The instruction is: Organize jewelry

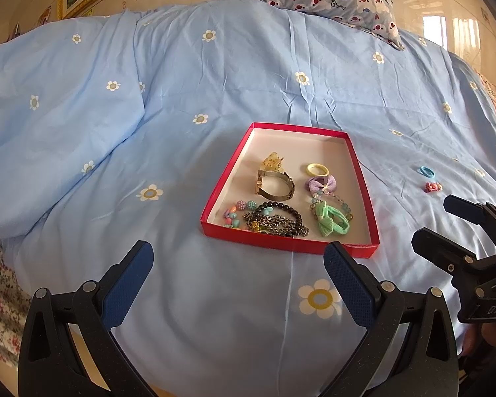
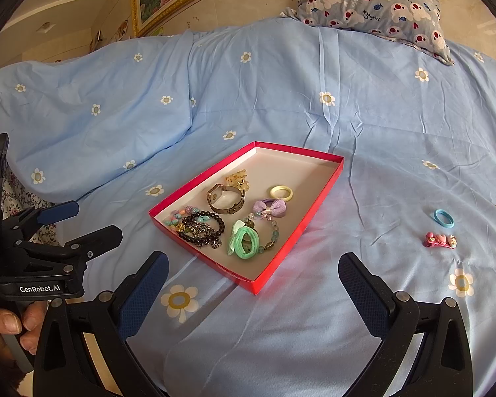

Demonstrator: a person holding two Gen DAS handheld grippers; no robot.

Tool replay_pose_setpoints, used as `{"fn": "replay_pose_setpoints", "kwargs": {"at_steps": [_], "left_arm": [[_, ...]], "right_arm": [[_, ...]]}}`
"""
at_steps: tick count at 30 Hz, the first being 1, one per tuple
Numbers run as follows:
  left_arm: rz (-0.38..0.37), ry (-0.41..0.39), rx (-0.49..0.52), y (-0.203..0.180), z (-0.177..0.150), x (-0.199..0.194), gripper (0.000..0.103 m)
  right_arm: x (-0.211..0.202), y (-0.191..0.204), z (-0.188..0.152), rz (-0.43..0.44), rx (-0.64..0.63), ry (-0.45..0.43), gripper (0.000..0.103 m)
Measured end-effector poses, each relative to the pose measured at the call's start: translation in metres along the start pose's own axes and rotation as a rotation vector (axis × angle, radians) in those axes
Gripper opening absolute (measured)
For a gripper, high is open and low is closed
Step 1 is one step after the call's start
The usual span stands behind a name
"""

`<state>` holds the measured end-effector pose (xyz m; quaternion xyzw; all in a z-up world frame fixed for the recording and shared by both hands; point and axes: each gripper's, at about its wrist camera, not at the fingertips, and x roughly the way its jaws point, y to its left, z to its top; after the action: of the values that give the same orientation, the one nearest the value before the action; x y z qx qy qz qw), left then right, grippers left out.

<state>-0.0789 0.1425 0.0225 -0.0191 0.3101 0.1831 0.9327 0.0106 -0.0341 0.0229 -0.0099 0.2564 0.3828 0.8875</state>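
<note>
A shallow red box point(image 2: 282, 258) is set on a blue flowered bedsheet point(image 2: 363, 125), filled with bracelets, a watch point(image 2: 224, 200) and hair ties. A blue hair tie point(image 2: 443, 218) and pink clip point(image 2: 440, 240) are left outside, right of it. Both the left gripper point(image 1: 238, 284) and right gripper point(image 2: 253, 294) are held wide apart, empty, above the sheet.

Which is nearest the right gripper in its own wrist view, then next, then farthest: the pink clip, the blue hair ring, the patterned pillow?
1. pink clip, on the bedspread, right of the right gripper
2. blue hair ring, just beyond it
3. patterned pillow, at the far bed end
</note>
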Motion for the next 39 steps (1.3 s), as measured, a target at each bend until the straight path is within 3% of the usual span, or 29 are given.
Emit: {"fn": "replay_pose_setpoints", "kwargs": {"at_steps": [39], "left_arm": [[-0.003, 0.014, -0.001, 0.0002, -0.0010, 0.0048, 0.103]], "right_arm": [[0.0003, -0.0003, 0.0008, -0.001, 0.001, 0.002, 0.103]]}}
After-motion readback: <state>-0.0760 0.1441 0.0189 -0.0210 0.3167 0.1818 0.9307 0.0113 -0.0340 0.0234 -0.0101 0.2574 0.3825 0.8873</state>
